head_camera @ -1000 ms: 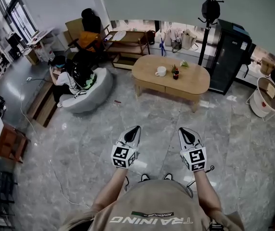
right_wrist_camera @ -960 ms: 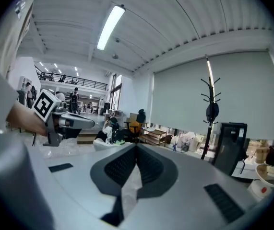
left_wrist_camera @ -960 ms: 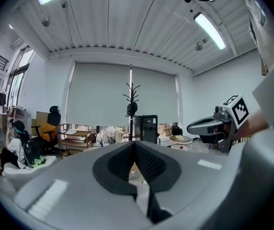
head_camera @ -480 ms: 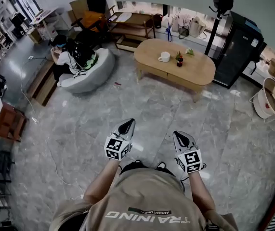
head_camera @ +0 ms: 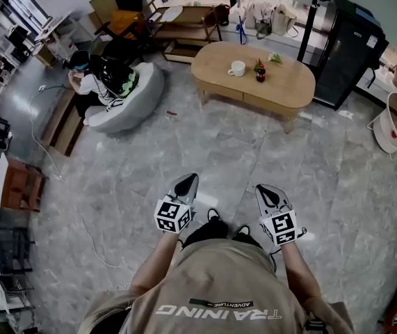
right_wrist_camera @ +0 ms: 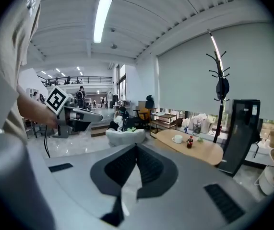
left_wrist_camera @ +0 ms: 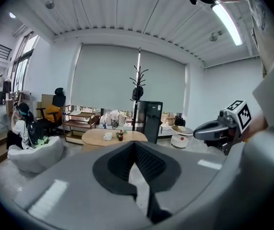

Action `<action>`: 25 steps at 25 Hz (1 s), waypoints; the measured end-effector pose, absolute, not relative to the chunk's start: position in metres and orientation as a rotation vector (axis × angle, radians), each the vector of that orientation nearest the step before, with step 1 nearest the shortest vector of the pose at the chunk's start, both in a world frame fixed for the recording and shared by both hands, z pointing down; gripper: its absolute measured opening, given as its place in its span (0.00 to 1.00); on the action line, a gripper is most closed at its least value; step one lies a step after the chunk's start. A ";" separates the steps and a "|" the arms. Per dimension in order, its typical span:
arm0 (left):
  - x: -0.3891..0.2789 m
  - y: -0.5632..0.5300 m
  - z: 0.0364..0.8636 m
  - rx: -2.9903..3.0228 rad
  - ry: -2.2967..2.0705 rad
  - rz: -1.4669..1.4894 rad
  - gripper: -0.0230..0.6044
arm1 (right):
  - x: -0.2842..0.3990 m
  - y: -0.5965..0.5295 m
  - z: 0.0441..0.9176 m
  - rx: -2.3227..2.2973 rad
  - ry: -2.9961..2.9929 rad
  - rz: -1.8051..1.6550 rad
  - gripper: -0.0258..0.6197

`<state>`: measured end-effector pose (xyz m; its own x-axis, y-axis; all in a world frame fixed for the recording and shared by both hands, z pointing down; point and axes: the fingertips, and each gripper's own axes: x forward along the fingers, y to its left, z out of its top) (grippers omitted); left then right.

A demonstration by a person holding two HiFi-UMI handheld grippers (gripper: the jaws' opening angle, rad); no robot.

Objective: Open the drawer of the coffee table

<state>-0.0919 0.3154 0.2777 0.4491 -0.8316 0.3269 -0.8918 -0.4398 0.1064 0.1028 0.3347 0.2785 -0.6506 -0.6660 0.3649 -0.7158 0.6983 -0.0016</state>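
— Fingers (left_wrist_camera: 120, 166) of the left gripper (head_camera: 187, 181) are pressed together on nothing. Is it the same for the right gripper (head_camera: 267, 193)?

— Yes, closed and empty too. Both hang low in front of the person, side by side, well apart from the job.

— Where is the drawer?

— Across the grey floor. From left to right there is a seated person (head_camera: 110, 82) on a pale beanbag (head_camera: 142, 97), then the oval wooden counter (head_camera: 285, 85), then a black cabinet (head_camera: 354, 47). The drawer (head_camera: 222, 91) sits in the counter's near face. It looks shut as far as I can tell, and no handle can be made out from this far away.

— What might go wrong?

— Arriving with closed fingers, I'd guess. They would bump the front instead of catching an edge, so they need to part first. A hard tug could also shake the counter. Then the white cup (head_camera: 236, 68) and the small bottle (head_camera: 259, 73) on top might tip or spill. A skewed pull might jam the drawer.
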 end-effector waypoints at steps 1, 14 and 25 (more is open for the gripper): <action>-0.094 0.308 0.279 2.447 -1.479 0.325 0.03 | 0.102 0.328 0.281 1.101 -2.552 0.193 0.05; -0.165 0.219 0.282 2.488 -1.416 0.221 0.03 | 0.019 0.252 0.261 1.161 -2.470 0.033 0.05; -0.192 0.184 0.302 2.450 -1.379 0.223 0.03 | 0.005 0.213 0.270 1.158 -2.385 0.014 0.05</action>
